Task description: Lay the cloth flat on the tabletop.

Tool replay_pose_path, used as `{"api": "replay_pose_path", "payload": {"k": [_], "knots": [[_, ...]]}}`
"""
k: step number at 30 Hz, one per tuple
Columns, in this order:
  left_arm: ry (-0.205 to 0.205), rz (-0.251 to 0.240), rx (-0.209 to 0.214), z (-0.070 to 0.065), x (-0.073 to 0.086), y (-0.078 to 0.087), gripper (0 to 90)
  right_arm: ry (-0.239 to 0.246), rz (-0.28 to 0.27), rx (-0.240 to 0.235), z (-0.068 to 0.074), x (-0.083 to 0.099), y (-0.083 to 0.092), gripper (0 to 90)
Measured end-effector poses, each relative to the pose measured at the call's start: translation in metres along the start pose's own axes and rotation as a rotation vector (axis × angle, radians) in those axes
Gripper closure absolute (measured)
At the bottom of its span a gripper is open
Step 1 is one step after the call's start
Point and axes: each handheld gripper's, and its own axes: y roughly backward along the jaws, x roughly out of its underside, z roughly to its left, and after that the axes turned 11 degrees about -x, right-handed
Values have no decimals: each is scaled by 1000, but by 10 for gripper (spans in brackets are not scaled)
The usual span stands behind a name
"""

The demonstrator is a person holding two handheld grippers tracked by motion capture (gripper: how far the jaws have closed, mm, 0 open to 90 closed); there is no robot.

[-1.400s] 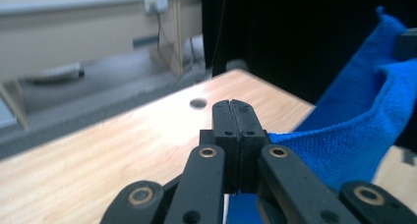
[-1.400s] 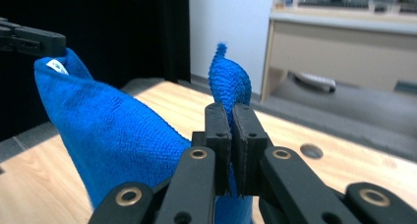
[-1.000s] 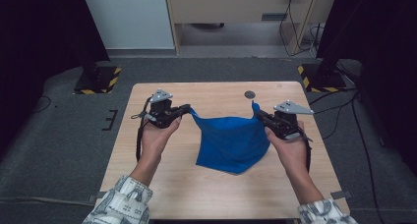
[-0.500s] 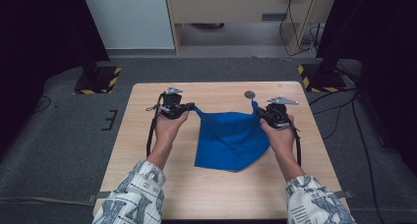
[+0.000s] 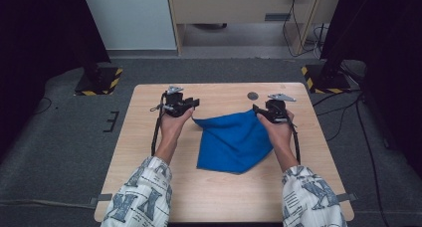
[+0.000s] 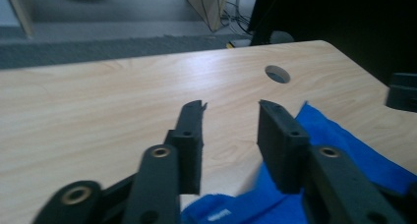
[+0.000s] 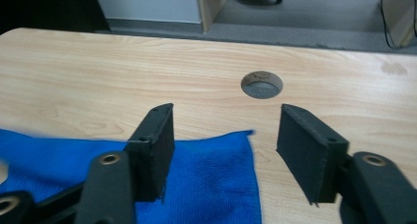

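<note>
A blue cloth (image 5: pixel 231 140) lies flat on the wooden table (image 5: pixel 149 152), between my two hands. My left gripper (image 5: pixel 195 103) stands open just left of the cloth's far left corner, and its jaws have just been opening. In the left gripper view the left gripper (image 6: pixel 231 108) has bare table between its pads and the cloth (image 6: pixel 339 138) beside and under its right jaw. My right gripper (image 5: pixel 257 109), open too, has also just been opening. In the right gripper view the right gripper (image 7: pixel 227 111) hangs over the cloth's corner (image 7: pixel 206 175), pads apart from it.
A round cable hole (image 5: pixel 253 95) sits in the table beyond the cloth, also seen as the hole (image 7: pixel 262 84). Black stands with striped bases stand on the carpet at left (image 5: pixel 97 80) and right (image 5: pixel 323 77). Cabinets stand at the back.
Both hands moved forward and down with the cloth's top corners. The jaws then opened and let go, and the cloth now lies spread on the table.
</note>
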Motion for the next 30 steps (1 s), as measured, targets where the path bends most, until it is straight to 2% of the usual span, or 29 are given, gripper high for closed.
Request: {"api": "replay_pose_path", "payload": {"k": [1,3,5,9,11,15,16,21,26,30], "knots": [[-23,-14,-18,0,-1,3,585,16,8,-6,1,0,2,368],[-28,-10,-20,0,-2,4,575,30,15,-3,1,-1,4,353],[-41,-3,-18,0,-2,9,553,44,24,-21,2,0,10,352],[-85,-9,-20,-5,1,21,544,62,44,-50,3,6,23,367],[-100,-20,-17,-8,3,32,537,63,55,-77,4,11,32,405],[-103,-27,-7,-10,5,42,536,66,62,-104,5,15,43,440],[-117,-28,1,-12,7,46,533,67,62,-106,5,16,45,452],[-122,-28,10,-15,11,53,511,69,64,-123,6,17,54,480],[-140,-29,28,-19,21,61,476,66,62,-136,6,21,68,556],[-157,-21,42,-21,32,65,465,68,68,-141,6,26,74,585]]}}
